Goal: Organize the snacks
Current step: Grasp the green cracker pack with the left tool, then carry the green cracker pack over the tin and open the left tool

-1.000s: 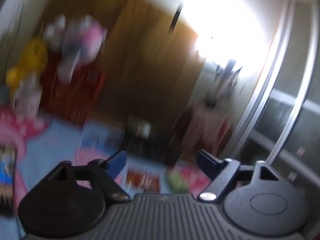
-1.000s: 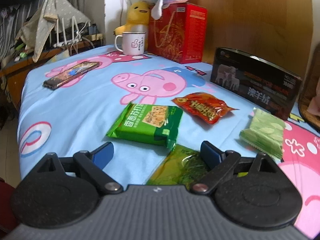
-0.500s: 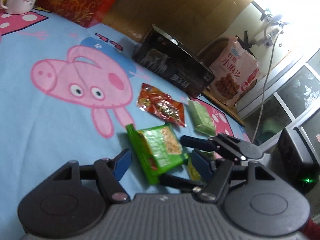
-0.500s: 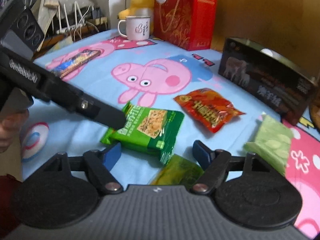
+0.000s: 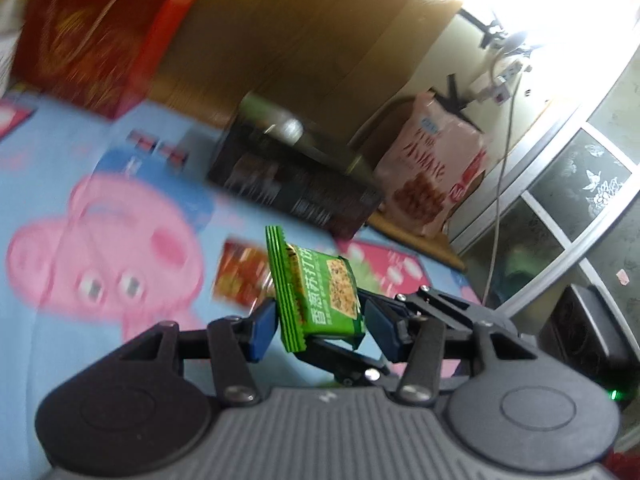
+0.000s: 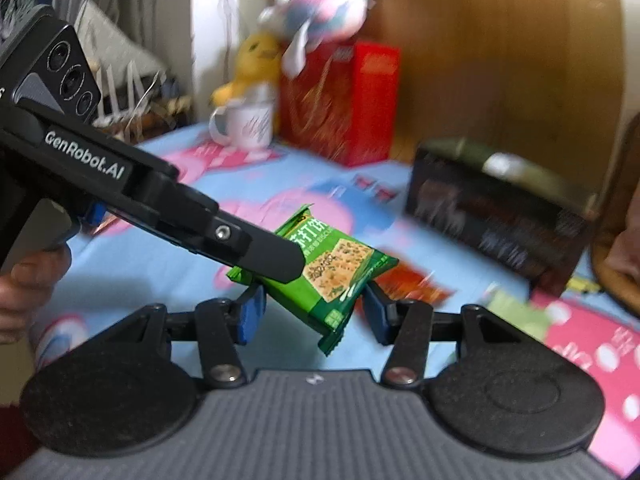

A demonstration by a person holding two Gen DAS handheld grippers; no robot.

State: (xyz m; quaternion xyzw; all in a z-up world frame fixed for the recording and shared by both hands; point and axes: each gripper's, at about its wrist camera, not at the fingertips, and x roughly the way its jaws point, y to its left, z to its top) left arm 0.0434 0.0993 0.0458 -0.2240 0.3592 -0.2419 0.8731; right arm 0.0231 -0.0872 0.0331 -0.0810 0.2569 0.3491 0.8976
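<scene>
The green cracker packet (image 5: 320, 292) is tilted up off the blue cartoon cloth (image 5: 48, 168). It sits between the blue pads of my left gripper (image 5: 322, 330), whose jaws are closing and touch both its sides. In the right wrist view the same packet (image 6: 336, 272) also lies between the pads of my right gripper (image 6: 312, 314). Those jaws are closing too, and the pads meet its edges. One left gripper finger (image 6: 256, 248) reaches in from the left over the packet. The right gripper's black fingers (image 5: 340, 360) show under and beside the packet.
A red snack packet (image 6: 412, 284) and a pale green one (image 6: 516, 312) lie on the cloth behind. Further back stand a black box (image 6: 500, 208), a red box (image 6: 340, 104) with plush toys, and a white mug (image 6: 248, 128). A pink bag (image 5: 432, 172) leans at the right. A hand (image 6: 28, 280) holds the left gripper.
The left gripper swung in from the left and closed around the green packet. The right jaws narrowed onto it too. The packet went from lying flat to tilted up off the cloth.
</scene>
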